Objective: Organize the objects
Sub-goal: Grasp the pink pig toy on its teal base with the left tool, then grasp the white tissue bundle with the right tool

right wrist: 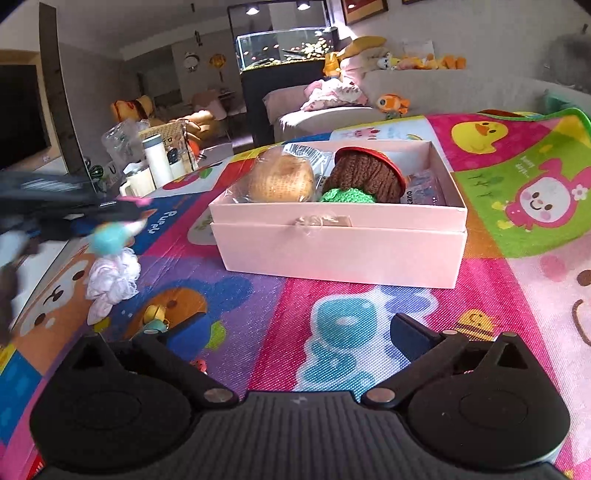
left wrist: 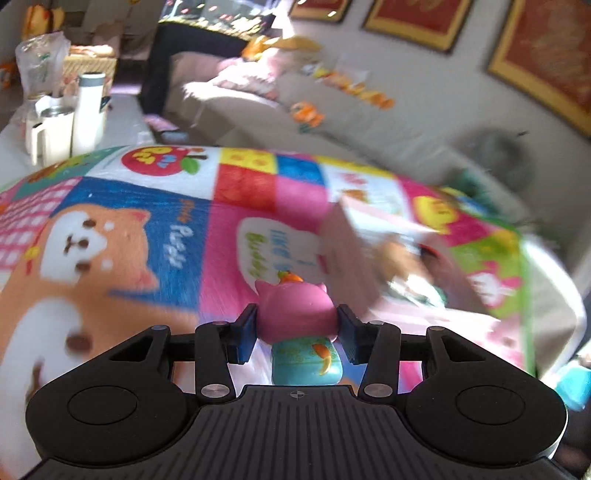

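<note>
Your left claw (left wrist: 297,325) holds the pink toy (left wrist: 295,310) at lower centre, so carry it level to the pink box (right wrist: 343,251) mid-frame, while your right claw (right wrist: 280,332) waits wide.

Setting: a home living room. Evidence — beige sofa (right wrist: 424,88) along the wall, piled with plush toys (right wrist: 393,102) and a pink blanket (right wrist: 332,94). Lit fish tank (right wrist: 288,50) on a dark stand behind the sofa. Framed red-and-gold pictures (left wrist: 417,18) on the wall. Dark TV screen (right wrist: 18,114) at left. Foreground surface covered by a children's cartoon play mat (right wrist: 517,177) — puppy, duck, bunny prints. White flask (right wrist: 158,160) and mugs (right wrist: 138,182) stand nearby.
</note>
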Tool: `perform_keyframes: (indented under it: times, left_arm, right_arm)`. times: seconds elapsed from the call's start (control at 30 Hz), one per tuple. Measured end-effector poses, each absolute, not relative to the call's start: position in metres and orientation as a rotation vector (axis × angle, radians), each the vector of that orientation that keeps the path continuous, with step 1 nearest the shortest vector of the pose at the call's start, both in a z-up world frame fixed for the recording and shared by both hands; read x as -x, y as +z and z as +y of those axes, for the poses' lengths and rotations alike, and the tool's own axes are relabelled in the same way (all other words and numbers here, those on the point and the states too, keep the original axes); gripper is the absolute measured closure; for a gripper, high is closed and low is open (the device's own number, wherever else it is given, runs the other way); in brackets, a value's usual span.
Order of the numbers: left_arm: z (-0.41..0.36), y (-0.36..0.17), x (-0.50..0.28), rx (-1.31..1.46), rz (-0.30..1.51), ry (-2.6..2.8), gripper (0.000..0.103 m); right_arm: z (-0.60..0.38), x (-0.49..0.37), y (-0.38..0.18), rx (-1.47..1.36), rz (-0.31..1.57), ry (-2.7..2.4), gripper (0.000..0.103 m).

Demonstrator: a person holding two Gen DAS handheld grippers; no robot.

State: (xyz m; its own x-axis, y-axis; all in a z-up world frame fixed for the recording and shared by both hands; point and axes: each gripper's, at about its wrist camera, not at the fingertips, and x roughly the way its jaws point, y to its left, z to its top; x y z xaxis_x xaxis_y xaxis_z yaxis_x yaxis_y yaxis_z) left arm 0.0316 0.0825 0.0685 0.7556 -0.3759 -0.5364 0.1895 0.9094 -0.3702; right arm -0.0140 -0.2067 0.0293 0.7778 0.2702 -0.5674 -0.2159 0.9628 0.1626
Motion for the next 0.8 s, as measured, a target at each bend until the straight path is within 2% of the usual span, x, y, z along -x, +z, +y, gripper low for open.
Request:
perform_keyframes:
  times: [0.13, 0.27, 0.4, 0.6, 0.8]
  left_arm:
    - [0.101, 0.070, 0.022, 0.366, 0.585, -0.367, 0.053]
    - [0.114, 0.053, 0.036, 0.391, 0.648, -0.341, 0.053]
    - [0.113, 0.033, 0.041, 0.381, 0.677, -0.334, 0.053]
    - [0.125, 0.025, 0.049, 0.377, 0.574, -0.267, 0.053]
    - [0.164, 0.039, 0.052, 0.476, 0.482, -0.170, 0.053]
  right_arm:
    - [-0.201, 0.022, 0.032, -0.055, 0.605, 0.257, 0.000]
    - [-0.175, 0.039, 0.035, -0.010, 0.658, 0.389, 0.000]
    - [-0.142, 0.055, 0.033, 0.153, 0.683, 0.451, 0.000]
    - [-0.143, 0.062, 0.042, 0.402, 0.560, 0.235, 0.000]
    - [-0.140, 0.049, 0.076, 0.217, 0.608, 0.409, 0.000]
